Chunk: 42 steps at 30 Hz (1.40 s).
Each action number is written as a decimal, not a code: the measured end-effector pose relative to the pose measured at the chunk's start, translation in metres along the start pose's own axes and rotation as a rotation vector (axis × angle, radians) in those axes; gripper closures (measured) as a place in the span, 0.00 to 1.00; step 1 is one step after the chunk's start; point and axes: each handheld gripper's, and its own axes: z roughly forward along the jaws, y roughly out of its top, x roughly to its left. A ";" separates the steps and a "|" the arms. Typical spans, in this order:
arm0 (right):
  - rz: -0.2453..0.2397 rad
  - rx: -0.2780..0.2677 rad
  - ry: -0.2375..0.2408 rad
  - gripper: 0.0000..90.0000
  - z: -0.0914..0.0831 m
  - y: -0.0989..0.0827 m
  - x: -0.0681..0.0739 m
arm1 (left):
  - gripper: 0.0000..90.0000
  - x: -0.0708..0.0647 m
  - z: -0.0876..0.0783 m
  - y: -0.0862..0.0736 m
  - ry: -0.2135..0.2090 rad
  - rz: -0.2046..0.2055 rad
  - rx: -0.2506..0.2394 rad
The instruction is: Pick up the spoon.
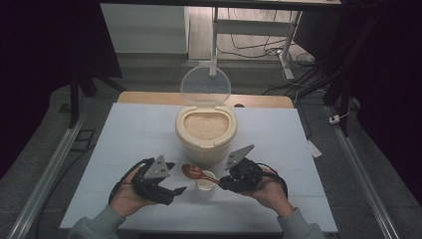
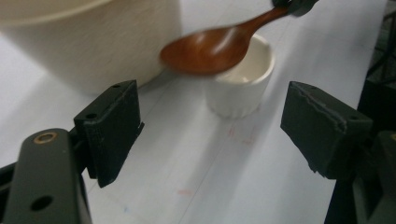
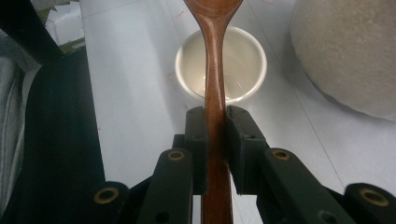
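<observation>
Right gripper (image 1: 222, 182) clamps wooden spoon (image 3: 214, 70) by its handle, long axis pointing toward the left hand, bowl held over small white cup (image 2: 240, 86). Rice container (image 1: 205, 130), lid open, just behind cup. Left gripper (image 1: 175, 193) wide, empty, beside cup

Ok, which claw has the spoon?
The right claw, shut on the spoon handle above the cup; the left claw is open.

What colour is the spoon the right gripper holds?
Reddish-brown wood; the wooden spoon shows best in the left gripper view.
</observation>
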 end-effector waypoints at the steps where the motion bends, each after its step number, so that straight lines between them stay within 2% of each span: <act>1: -0.005 -0.003 0.002 0.88 0.001 0.001 0.000 | 0.22 0.000 0.002 0.004 -0.008 0.007 0.003; 6: -0.013 0.002 0.005 0.88 0.003 0.003 0.003 | 0.22 -0.005 0.014 0.023 -0.042 0.048 0.031; 7: -0.017 0.001 0.006 0.88 0.003 0.003 0.003 | 0.22 -0.008 0.018 0.030 -0.028 0.062 0.034; 8: -0.020 0.001 0.009 0.88 0.004 0.004 0.003 | 0.22 -0.008 0.018 0.030 -0.028 0.062 0.034; 12: -0.032 0.002 0.006 0.88 0.005 0.005 0.005 | 0.23 -0.013 0.024 0.041 -0.025 0.104 0.045; 15: -0.035 0.004 0.006 0.88 0.005 0.005 0.006 | 0.25 -0.013 0.028 0.047 -0.050 0.124 0.056; 17: -0.053 0.007 0.005 0.88 0.005 0.007 0.008 | 0.30 -0.013 0.032 0.050 -0.074 0.136 0.071; 18: -0.053 0.007 0.005 0.88 0.005 0.007 0.008 | 0.30 -0.014 0.034 0.051 -0.084 0.145 0.082; 19: -0.070 0.009 0.008 0.88 0.005 0.008 0.010 | 0.35 -0.015 0.038 0.052 -0.106 0.159 0.107; 25: -0.102 0.007 0.009 0.88 0.004 0.010 0.013 | 0.48 -0.014 0.047 0.053 -0.156 0.181 0.176; 32: -0.154 0.007 0.000 0.88 0.004 0.012 0.017 | 0.66 -0.014 0.053 0.052 -0.174 0.200 0.225; 34: -0.201 0.011 -0.017 0.88 0.005 0.013 0.021 | 0.71 -0.017 0.055 0.050 -0.177 0.232 0.249; 35: -0.201 0.011 -0.017 0.88 0.005 0.013 0.021 | 0.74 -0.017 0.055 0.050 -0.177 0.232 0.249; 36: -0.232 0.019 -0.014 0.88 0.005 0.014 0.023 | 0.76 -0.017 0.056 0.048 -0.199 0.251 0.260; 39: -0.270 0.041 -0.014 0.88 0.006 0.014 0.026 | 0.81 -0.020 0.059 0.046 -0.224 0.257 0.271; 41: -0.281 0.031 -0.004 0.87 0.009 0.014 0.027 | 0.83 -0.021 0.060 0.045 -0.234 0.268 0.280; 42: -0.302 0.033 -0.006 0.87 0.009 0.014 0.027 | 0.84 -0.022 0.061 0.044 -0.243 0.270 0.281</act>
